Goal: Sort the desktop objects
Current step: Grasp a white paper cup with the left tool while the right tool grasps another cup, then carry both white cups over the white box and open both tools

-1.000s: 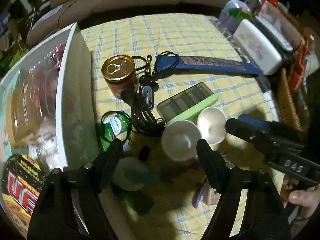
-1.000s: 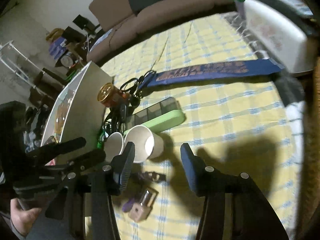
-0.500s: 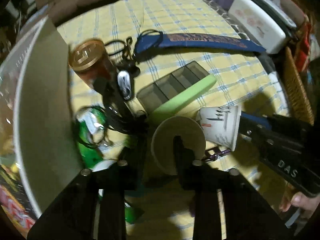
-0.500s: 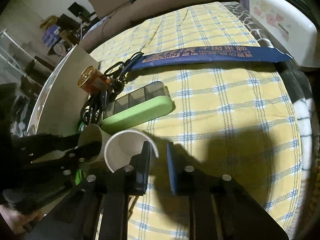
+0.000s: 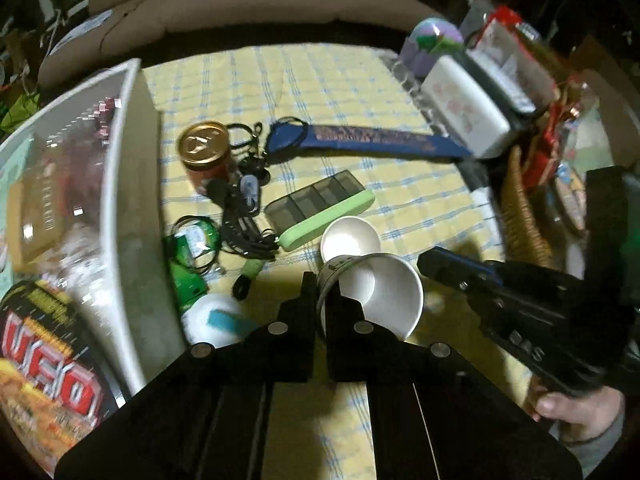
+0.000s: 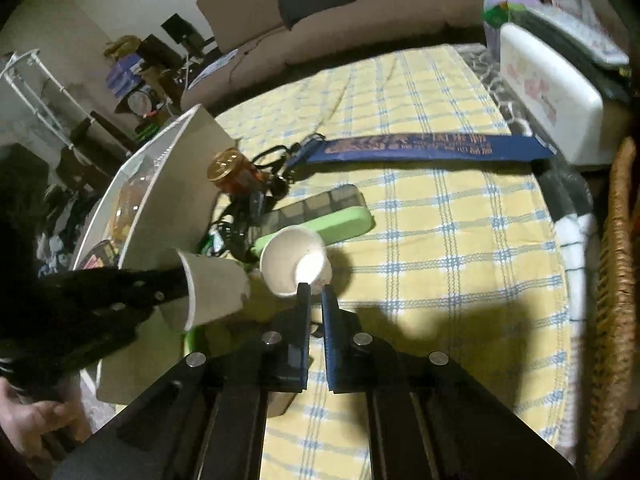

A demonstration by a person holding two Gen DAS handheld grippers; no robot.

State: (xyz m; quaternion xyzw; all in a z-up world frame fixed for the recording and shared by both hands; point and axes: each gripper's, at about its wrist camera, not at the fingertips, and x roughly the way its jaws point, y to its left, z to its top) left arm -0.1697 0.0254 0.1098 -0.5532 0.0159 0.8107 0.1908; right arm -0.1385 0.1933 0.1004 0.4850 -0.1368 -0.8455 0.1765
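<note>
Two white paper cups are in the air over a tabletop [image 6: 460, 240] covered with a yellow-and-blue checked cloth, each pinched at its rim by one tool.

In the left wrist view the left tool [image 5: 320, 300] sits at lower centre, its jaws clenched on the rim of the left paper cup [image 5: 384, 292], which is tipped so its open mouth faces the camera. One finger is inside the cup and the other outside. Just above it, near the centre of the frame, the right paper cup [image 5: 350, 238] shows its white interior. From the right edge the right tool comes in as a dark bar, a hand [image 5: 576, 412] gripping its handle at lower right.

In the right wrist view the right tool [image 6: 314, 294] at lower centre is clenched on the near rim of the right paper cup, which is tilted with its mouth toward the upper left. The left paper cup hangs to its left, lying almost sideways, on the end of the left tool that enters from the left edge.

Behind the cups, in the middle of both frames, lie a green case [image 5: 328, 220] beside a dark compartment box [image 5: 316, 196], a tangle of black cables [image 5: 244, 228], a gold-lidded can [image 5: 204, 148] and a long blue strap [image 5: 368, 140]. A white bin [image 5: 120, 216] filled with packets stands along the left side. A white box [image 6: 548, 88] and a wicker basket [image 6: 616, 280] sit at the right edge.
</note>
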